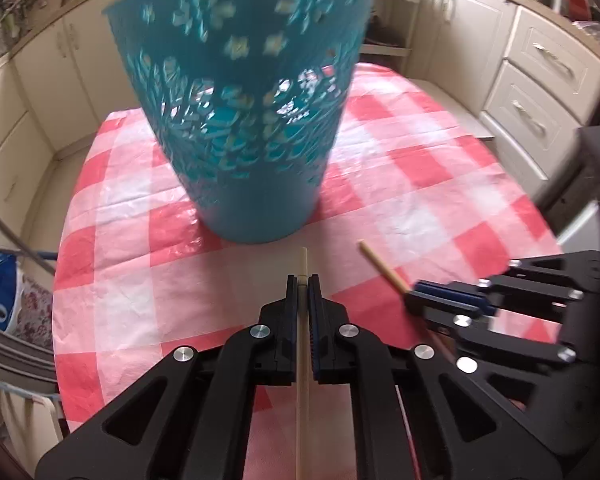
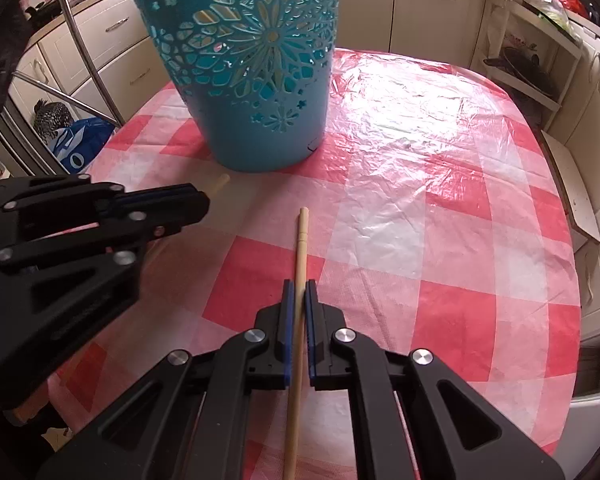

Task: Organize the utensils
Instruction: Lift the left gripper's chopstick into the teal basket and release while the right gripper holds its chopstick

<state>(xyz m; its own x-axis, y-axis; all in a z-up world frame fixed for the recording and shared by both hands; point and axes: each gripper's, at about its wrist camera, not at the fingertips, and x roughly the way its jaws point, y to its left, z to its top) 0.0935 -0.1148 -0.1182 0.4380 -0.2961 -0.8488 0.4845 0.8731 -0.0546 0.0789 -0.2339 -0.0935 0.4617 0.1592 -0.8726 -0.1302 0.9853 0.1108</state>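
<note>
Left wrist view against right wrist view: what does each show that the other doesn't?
Only the left wrist view shows the left tongs head-on, shut on a pale chopstick.

Only the right wrist view shows the right tongs head-on around a wooden chopstick, plus the basket's large flower cut-out.

Both show the teal basket standing on the red checked tablecloth, with the other tongs at the side.

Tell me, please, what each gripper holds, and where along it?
Left gripper holds a chopstick near its far end; right gripper holds another chopstick likewise.
</note>
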